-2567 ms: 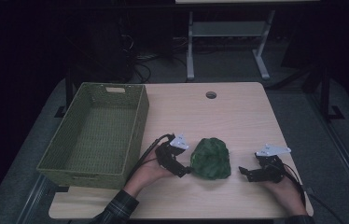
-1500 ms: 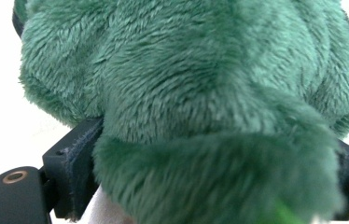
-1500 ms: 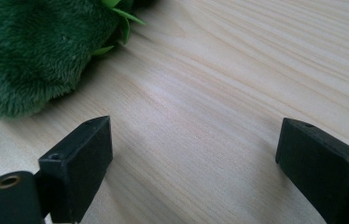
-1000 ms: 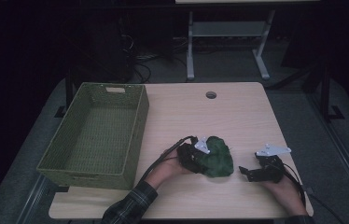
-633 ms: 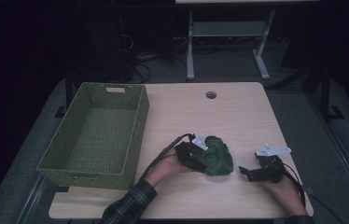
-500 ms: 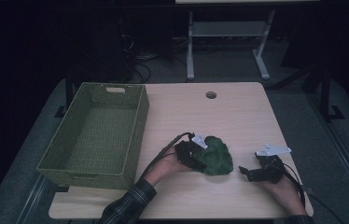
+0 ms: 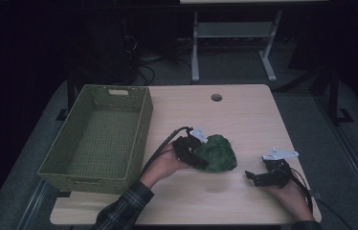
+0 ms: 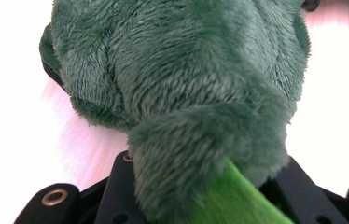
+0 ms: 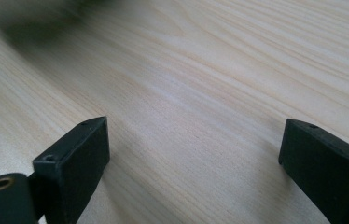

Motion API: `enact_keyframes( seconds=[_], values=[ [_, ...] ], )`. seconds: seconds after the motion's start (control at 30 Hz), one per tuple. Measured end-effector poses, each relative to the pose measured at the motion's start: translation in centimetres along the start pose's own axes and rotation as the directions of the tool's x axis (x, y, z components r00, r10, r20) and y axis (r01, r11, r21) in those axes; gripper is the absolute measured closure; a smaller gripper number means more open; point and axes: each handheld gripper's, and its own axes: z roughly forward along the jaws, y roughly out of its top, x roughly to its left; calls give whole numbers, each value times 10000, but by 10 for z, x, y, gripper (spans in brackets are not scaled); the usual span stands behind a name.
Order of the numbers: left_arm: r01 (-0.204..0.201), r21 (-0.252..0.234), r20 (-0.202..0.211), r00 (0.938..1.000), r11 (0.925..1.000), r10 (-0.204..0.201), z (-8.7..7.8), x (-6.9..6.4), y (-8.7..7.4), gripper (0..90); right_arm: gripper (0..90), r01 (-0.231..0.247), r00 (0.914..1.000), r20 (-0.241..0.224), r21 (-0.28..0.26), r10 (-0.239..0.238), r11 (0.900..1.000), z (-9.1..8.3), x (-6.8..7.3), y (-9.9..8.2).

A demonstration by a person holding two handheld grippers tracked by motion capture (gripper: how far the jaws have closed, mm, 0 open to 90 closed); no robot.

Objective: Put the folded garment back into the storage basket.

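I see a pale wooden bench (image 7: 244, 120) carrying a green woven basket (image 7: 101, 139) at its left, cable hole (image 7: 216, 97) near the far edge.

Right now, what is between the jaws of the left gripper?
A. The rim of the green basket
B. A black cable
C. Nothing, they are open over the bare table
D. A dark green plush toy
D. In the left gripper view the dark green plush toy fills the space between the jaws, and the high view shows the left gripper clamped on its side, apart from the green basket.
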Motion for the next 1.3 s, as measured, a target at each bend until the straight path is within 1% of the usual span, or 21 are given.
enact_keyframes(
  seconds=[0.03, 0.1, 0.13, 0.23, 0.37, 0.43, 0.47, 0.63, 0.67, 0.73, 0.87, 0.9, 0.93, 0.97, 1.0, 1.07, 1.1, 1.17, 1.2, 1.23, 1.3],
  values=[
    [67, -27, -17, 10000, 10000, -67, -4, -1, 1, 661, 82, -2, 10000, 0, -1, 2, 10000, 0, 0, 0],
    [61, -76, -28, 10000, 10000, -61, -12, -1, 2, 661, 82, 2, 10000, -1, -1, -2, 10000, 0, 0, 0],
    [168, -181, -87, 9998, 9997, -169, -17, -2, 2, 661, 81, 4, 10000, 0, 1, -4, 10000, 0, 0, 0],
    [78, -167, -147, 9999, 9998, -81, -29, -1, 2, 659, 81, 4, 10000, 1, -1, -4, 10000, 0, 0, 0],
    [147, -340, -347, 9993, 9993, -158, -46, 2, 1, 659, 81, 11, 10000, 1, 1, -11, 10000, 0, 0, 0],
    [249, -473, -432, 9987, 9986, -269, -55, 4, -1, 659, 81, 9, 10000, 1, 0, -9, 10000, 0, 0, 0],
    [215, -452, -508, 9984, 9987, -238, -59, 5, -2, 659, 81, 11, 10000, 0, -1, -11, 10000, 0, 0, 0],
    [340, -702, -821, 9958, 9970, -398, -82, 10, -9, 659, 81, 7, 10000, 1, -2, -7, 10000, 0, 0, 0],
    [420, -816, -904, 9947, 9958, -493, -86, 11, -10, 659, 81, 6, 10000, 0, -2, -6, 10000, 0, 0, 0],
    [500, -895, -1061, 9926, 9947, -595, -96, 13, -14, 659, 81, 6, 10000, 1, -2, -6, 10000, 0, 0, 0],
    [620, -936, -1334, 9883, 9937, -742, -111, 15, -22, 659, 81, 3, 10000, 0, -3, -3, 10000, 0, 0, 0],
    [569, -905, -1401, 9877, 9943, -692, -115, 17, -24, 659, 81, 5, 10000, 2, -1, -5, 10000, 0, 0, 0],
    [655, -1020, -1453, 9861, 9926, -800, -119, 17, -26, 659, 81, 5, 10000, 0, -3, -5, 10000, 0, 0, 0],
    [648, -1023, -1505, 9854, 9926, -799, -123, 18, -28, 659, 81, 7, 10000, 0, -3, -7, 10000, 0, 0, 0],
    [743, -1138, -1555, 9836, 9907, -916, -127, 18, -30, 659, 81, 4, 10000, 1, -4, -4, 10000, 0, 0, 0],
    [801, -1200, -1719, 9800, 9895, -1002, -136, 20, -35, 659, 81, 5, 10000, 0, -5, -5, 10000, 0, 0, 0],
    [795, -1198, -1764, 9792, 9896, -1001, -140, 22, -37, 659, 81, 6, 10000, 2, -6, -6, 10000, 0, 0, 0],
    [884, -1324, -1921, 9748, 9872, -1131, -148, 23, -42, 659, 81, 7, 10000, 2, -4, -7, 10000, 0, 0, 0],
    [985, -1393, -1936, 9731, 9853, -1247, -151, 24, -44, 659, 81, 1, 10000, 2, -4, -1, 10000, 0, 0, 0],
    [986, -1410, -2003, 9716, 9851, -1259, -156, 25, -47, 659, 81, 5, 10000, 4, -5, -5, 10000, 0, 0, 0],
    [1121, -1575, -2170, 9653, 9811, -1452, -165, 27, -54, 659, 81, 4, 10000, 1, -5, -4, 10000, 0, 0, 0]
  ],
)
